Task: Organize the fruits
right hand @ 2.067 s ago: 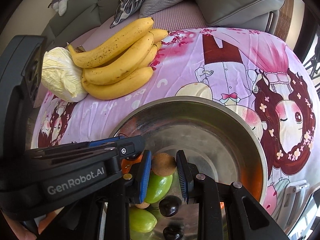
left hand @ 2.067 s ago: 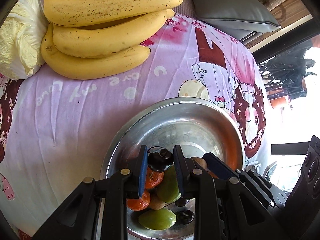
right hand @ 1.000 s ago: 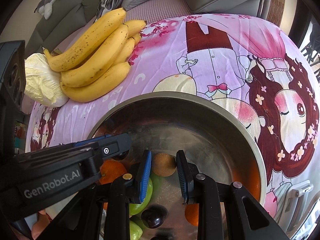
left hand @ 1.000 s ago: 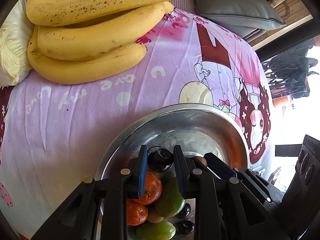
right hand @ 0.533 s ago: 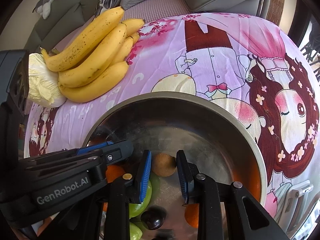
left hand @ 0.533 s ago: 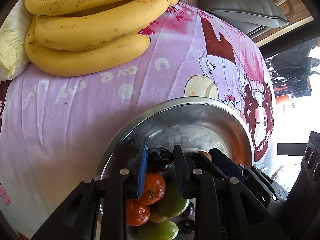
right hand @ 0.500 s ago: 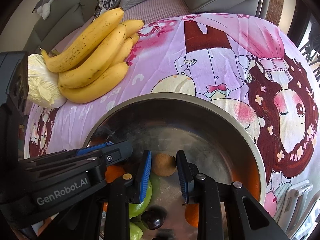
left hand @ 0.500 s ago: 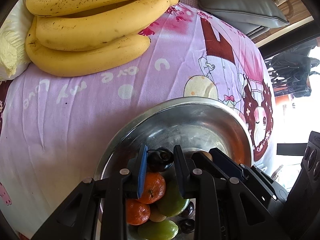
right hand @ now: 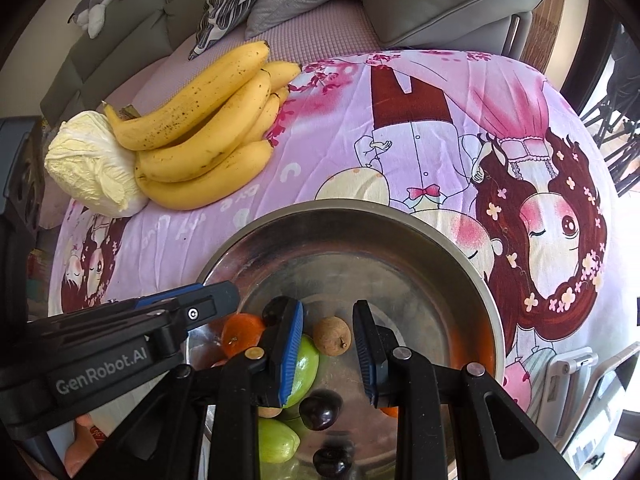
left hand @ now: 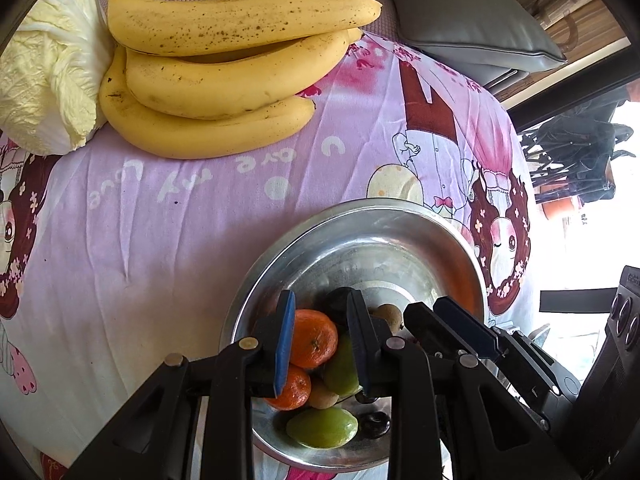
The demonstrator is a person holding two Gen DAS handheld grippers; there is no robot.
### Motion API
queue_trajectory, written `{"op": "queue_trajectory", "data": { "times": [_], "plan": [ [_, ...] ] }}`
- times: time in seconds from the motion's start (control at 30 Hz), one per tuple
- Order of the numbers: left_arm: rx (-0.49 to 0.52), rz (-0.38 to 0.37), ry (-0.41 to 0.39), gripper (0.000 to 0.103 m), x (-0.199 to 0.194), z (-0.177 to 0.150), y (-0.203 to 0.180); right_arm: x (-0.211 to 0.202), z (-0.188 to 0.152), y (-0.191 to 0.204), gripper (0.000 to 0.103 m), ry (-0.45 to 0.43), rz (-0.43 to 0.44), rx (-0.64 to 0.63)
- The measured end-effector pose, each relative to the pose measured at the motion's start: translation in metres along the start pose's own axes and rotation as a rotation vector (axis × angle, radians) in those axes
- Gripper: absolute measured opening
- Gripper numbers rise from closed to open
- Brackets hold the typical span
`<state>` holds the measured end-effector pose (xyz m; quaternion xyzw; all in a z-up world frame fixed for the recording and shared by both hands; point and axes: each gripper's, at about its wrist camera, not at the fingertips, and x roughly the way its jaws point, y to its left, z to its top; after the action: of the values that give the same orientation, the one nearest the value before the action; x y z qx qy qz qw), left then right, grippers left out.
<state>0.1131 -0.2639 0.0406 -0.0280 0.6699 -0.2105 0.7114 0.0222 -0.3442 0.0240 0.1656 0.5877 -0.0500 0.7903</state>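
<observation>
- The left gripper (left hand: 320,296) is closed to its narrowest gap and grips nothing. Half a second ago the dark plum (left hand: 338,300) sat squarely between its pads. Now the plum lies past the fingertip on the right, on the fruit pile in the steel bowl (left hand: 360,205).
- Through the left gap I now see only a tangerine (left hand: 314,338), lower down in the bowl.
- The right gripper (right hand: 329,306) is equally narrow and empty. The brown round fruit (right hand: 332,336) shows in the gap but looks smaller than before. It touches neither pad and rests on the bowl floor.
- Both views have pulled back from the bowl, so I read both hands as lifting away.
- My judgement: two small fruits are now deposited in the bowl.
- The bananas (left hand: 224,76) lie well apart on the pink cloth, against the cabbage (left hand: 48,80). They are the fruit not yet in the bowl.
</observation>
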Motion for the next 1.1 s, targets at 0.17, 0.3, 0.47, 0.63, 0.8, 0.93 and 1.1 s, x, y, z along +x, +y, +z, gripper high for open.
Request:
{"op": "queue_trajectory", "data": {
  "times": [0.17,0.3,0.47,0.63,0.8,0.93,1.1],
  "plan": [
    [-0.017,0.033,-0.003,0.036,-0.003,-0.003,0.011,-0.003,-0.002,0.003,0.034,0.007,-0.014,0.003],
    [-0.031,0.085,0.004,0.061,-0.001,-0.006,0.023,0.004,-0.006,0.003,0.069,0.026,-0.038,0.011],
    [-0.049,0.168,-0.004,0.075,0.002,-0.009,0.043,0.011,-0.011,0.004,0.078,0.042,-0.049,0.014],
    [-0.065,0.22,-0.021,0.082,0.002,-0.009,0.063,0.016,-0.01,0.007,0.089,0.048,-0.055,0.009],
    [-0.076,0.253,-0.037,0.086,0.001,-0.008,0.078,0.02,-0.008,0.008,0.097,0.049,-0.065,0.006],
    [-0.079,0.284,-0.049,0.096,0.001,-0.006,0.089,0.022,-0.005,0.009,0.103,0.045,-0.071,0.005],
    [-0.074,0.286,-0.055,0.096,-0.002,-0.007,0.102,0.023,-0.001,0.01,0.103,0.041,-0.073,0.009]
  ]
}}
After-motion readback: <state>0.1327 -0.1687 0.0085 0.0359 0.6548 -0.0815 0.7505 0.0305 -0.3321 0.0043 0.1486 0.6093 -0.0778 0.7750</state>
